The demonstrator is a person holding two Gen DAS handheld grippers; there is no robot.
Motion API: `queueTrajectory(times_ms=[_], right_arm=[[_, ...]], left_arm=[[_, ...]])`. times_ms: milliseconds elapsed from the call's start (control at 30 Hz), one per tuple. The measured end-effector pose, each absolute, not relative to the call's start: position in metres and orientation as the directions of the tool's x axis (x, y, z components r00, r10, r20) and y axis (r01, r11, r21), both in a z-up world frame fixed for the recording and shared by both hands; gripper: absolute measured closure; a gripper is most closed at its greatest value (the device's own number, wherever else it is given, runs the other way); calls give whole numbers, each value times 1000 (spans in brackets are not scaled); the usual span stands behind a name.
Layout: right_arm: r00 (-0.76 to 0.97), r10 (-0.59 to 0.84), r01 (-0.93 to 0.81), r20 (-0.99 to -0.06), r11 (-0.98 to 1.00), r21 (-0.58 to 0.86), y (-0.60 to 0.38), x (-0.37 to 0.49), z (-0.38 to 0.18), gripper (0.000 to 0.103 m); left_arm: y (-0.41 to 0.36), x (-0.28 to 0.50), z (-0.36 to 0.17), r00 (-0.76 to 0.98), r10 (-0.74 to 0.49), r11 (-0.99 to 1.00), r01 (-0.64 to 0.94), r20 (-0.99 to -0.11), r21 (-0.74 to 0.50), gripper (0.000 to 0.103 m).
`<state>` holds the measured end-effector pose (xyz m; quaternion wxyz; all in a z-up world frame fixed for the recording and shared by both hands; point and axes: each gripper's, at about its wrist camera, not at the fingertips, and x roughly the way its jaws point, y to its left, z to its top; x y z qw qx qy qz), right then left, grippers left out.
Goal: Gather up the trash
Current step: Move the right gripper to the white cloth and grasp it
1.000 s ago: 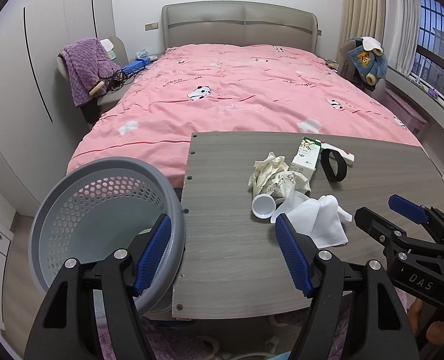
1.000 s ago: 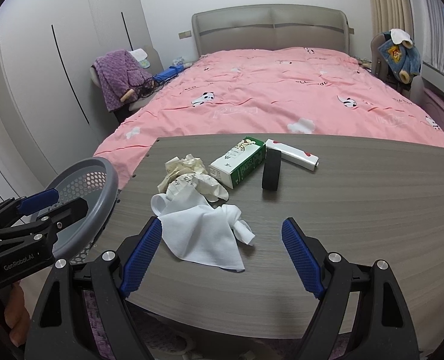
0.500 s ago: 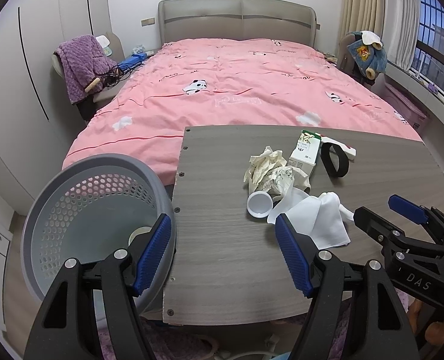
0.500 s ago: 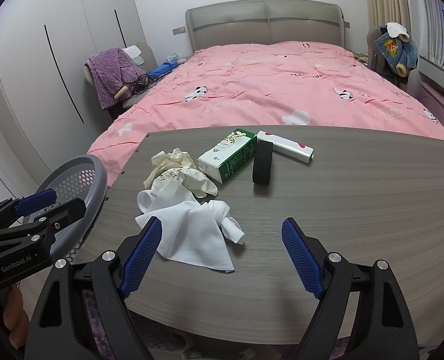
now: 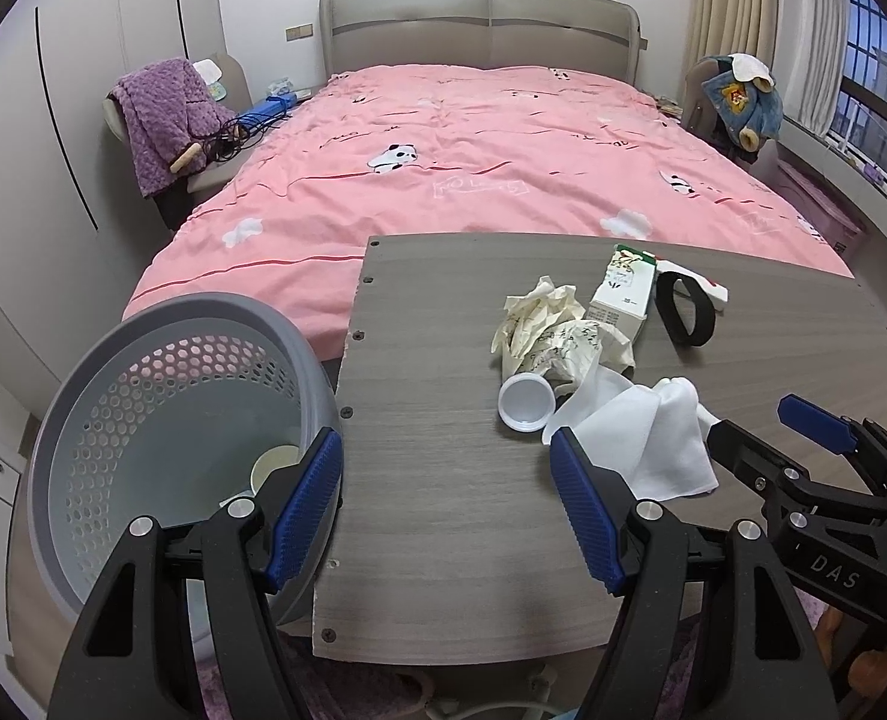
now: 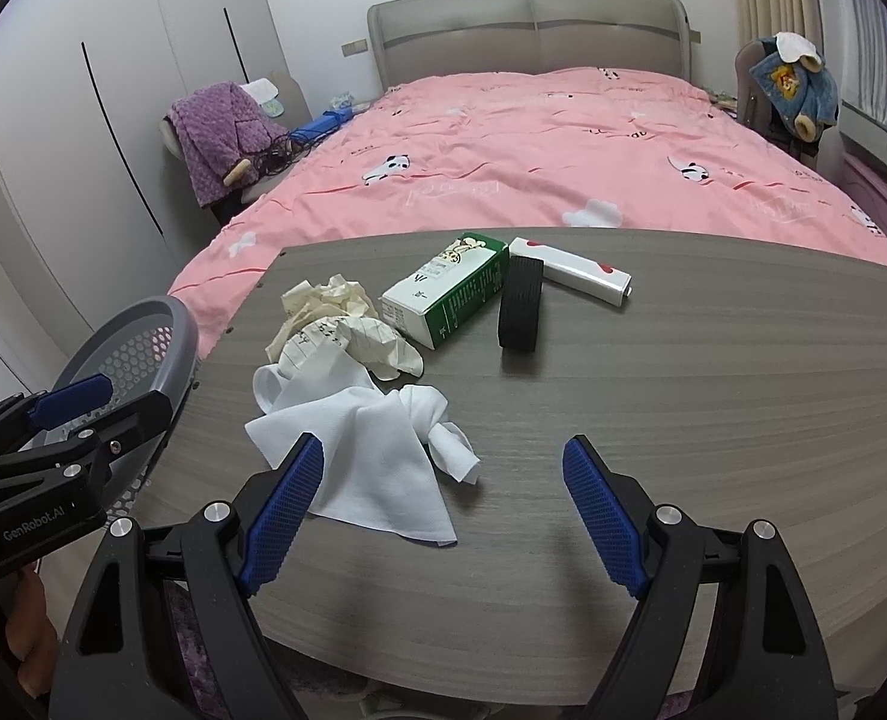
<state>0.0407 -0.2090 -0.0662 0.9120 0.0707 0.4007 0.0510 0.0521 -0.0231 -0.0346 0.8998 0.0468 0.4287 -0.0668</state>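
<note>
Trash lies on the grey wooden table (image 5: 443,480): a white cloth (image 5: 641,438) (image 6: 371,450), crumpled paper (image 5: 551,330) (image 6: 335,324), a small white cup (image 5: 526,402), a green-and-white carton (image 5: 623,291) (image 6: 443,294), a black band (image 5: 680,309) (image 6: 521,312) and a white box (image 6: 575,273). A grey perforated basket (image 5: 161,402) (image 6: 143,348) stands off the table's left edge with a pale cup inside. My left gripper (image 5: 446,504) hangs open above the table's near left corner, empty. My right gripper (image 6: 443,510) is open, empty, its left finger over the cloth's near edge.
A bed with a pink quilt (image 5: 473,168) fills the room beyond the table. A chair with a purple blanket (image 5: 161,114) stands at the left by white wardrobes. Another chair with a blue jacket (image 5: 740,102) sits at the right near the window.
Both grippers have sunk a little and edged forward toward the table. The basket's inside now shows more, with the cup at its bottom. Neither gripper's jaws have changed.
</note>
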Motion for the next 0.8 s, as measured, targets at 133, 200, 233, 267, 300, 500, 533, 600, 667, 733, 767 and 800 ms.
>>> queueTrajectory(times_ms=[133,200,233,267,300,500,533,600,667,733,767,800], right_arm=[[659,154,-45,-736,985,166,-205,46,-73,23],[652,160,-51,-741,985,168,-203,48,-76,23],[650,162,-54,-743,984,167,-201,50,-77,23],[648,163,-57,-744,984,166,-200,51,-78,23],[646,165,-60,-746,984,165,-198,54,-79,23],[630,163,-78,-759,986,146,-187,68,-84,23],[628,160,-79,-762,987,142,-185,69,-85,23],[618,159,-84,-770,987,136,-181,74,-88,23],[611,155,-86,-776,988,129,-178,77,-90,23],[609,142,-85,-780,990,114,-175,79,-92,23],[608,140,-87,-781,990,110,-174,79,-93,24],[607,137,-89,-782,990,105,-173,80,-93,25]], left_arm=[[-21,55,-39,617,-75,988,151,-784,24,34],[-20,57,-42,614,-72,989,146,-786,23,34],[-19,57,-42,614,-71,989,145,-786,24,34],[-19,58,-43,613,-68,989,143,-787,26,34],[-18,59,-44,612,-66,990,140,-788,26,34],[-12,61,-46,610,-63,992,126,-790,17,34],[-11,62,-46,610,-63,992,124,-790,16,34],[-10,62,-46,609,-65,993,121,-790,12,34],[-8,63,-46,610,-65,993,119,-790,10,34],[-7,63,-46,609,-66,993,118,-790,8,34],[-7,63,-46,609,-68,993,117,-790,5,34],[-6,63,-46,609,-69,993,117,-790,4,34]])
